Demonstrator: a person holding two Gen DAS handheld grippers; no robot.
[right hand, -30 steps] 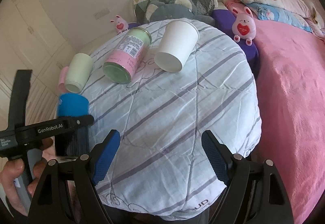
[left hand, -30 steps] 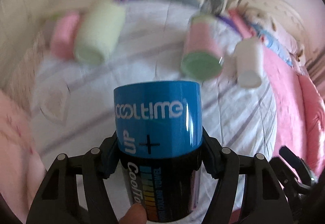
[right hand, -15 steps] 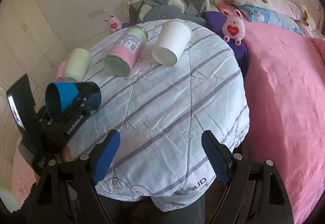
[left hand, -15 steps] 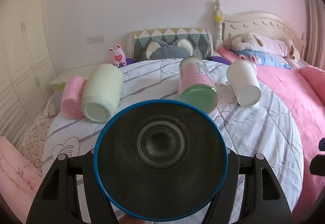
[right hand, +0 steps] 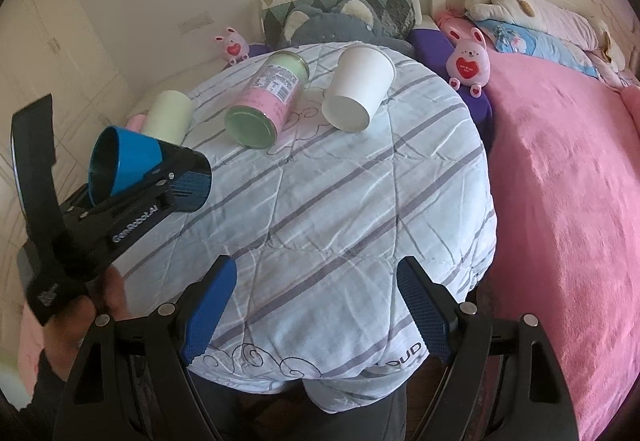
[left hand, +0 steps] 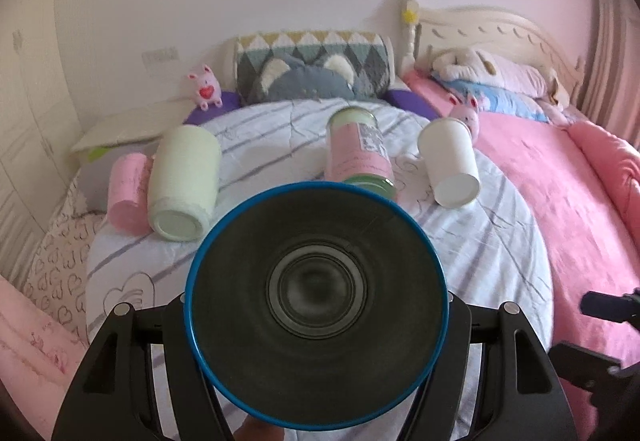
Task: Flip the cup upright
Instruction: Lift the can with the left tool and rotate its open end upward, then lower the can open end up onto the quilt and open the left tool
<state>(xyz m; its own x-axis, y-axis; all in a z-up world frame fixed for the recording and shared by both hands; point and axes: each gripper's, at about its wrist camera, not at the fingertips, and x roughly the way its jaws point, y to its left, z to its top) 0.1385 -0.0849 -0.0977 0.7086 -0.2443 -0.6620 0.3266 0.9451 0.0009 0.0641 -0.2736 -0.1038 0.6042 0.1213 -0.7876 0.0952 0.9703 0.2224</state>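
Observation:
My left gripper (right hand: 168, 181) is shut on a blue and black cup (right hand: 132, 165) and holds it in the air above the left edge of the round table (right hand: 340, 201). In the left wrist view the cup (left hand: 316, 305) fills the lower middle, its open mouth facing the camera, and hides both fingertips. In the right wrist view the cup is tilted, mouth up and to the left. My right gripper (right hand: 316, 315) is open and empty over the table's near edge.
A pink-labelled jar (right hand: 264, 101), a white paper cup (right hand: 356, 89), a pale green cup (right hand: 166, 117) and a pink cup (left hand: 128, 193) lie on their sides at the far part of the table. A pink bed (right hand: 560, 201) is on the right.
The left gripper has turned the blue cup from side-on to mouth facing its camera, and has lifted and tilted it further. The right gripper stays open in place.

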